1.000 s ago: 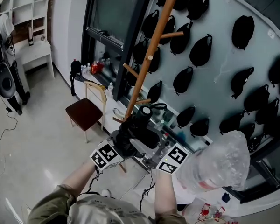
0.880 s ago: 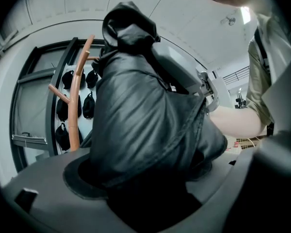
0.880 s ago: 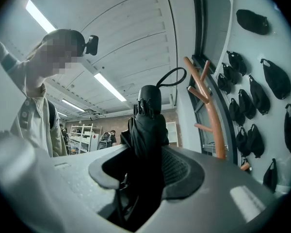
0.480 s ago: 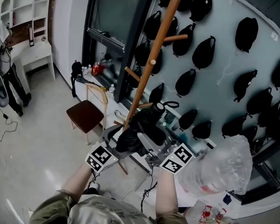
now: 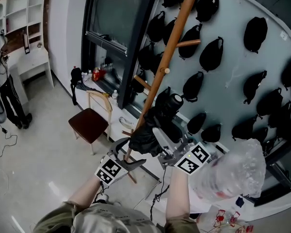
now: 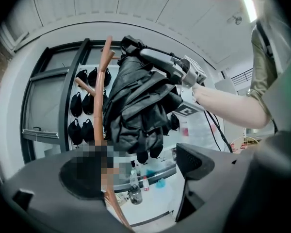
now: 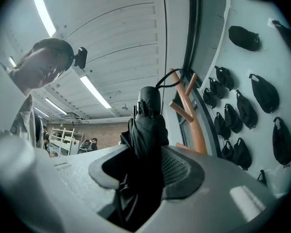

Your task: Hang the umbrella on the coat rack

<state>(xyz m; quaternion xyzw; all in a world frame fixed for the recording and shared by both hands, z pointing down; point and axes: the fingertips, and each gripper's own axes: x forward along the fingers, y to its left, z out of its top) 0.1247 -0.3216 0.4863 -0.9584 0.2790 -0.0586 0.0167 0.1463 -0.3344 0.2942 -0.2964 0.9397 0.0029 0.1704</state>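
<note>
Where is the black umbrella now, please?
The umbrella is at the centre of the head view, gripped in the right claw, its handle end up beside the wooden coat rack, not yet hung.

1. Left gripper: jaws have just opened wide with nothing between them; it points roughly level.
2. Right gripper: jaws clamped on the folded umbrella, tilted upward.
3. Left forearm and right forearm are bare and reach forward.

Grey-bodied left gripper and right gripper, each with a white cube of black square markers. Olive shirt, short sleeves. Thin black cable hanging.
</note>
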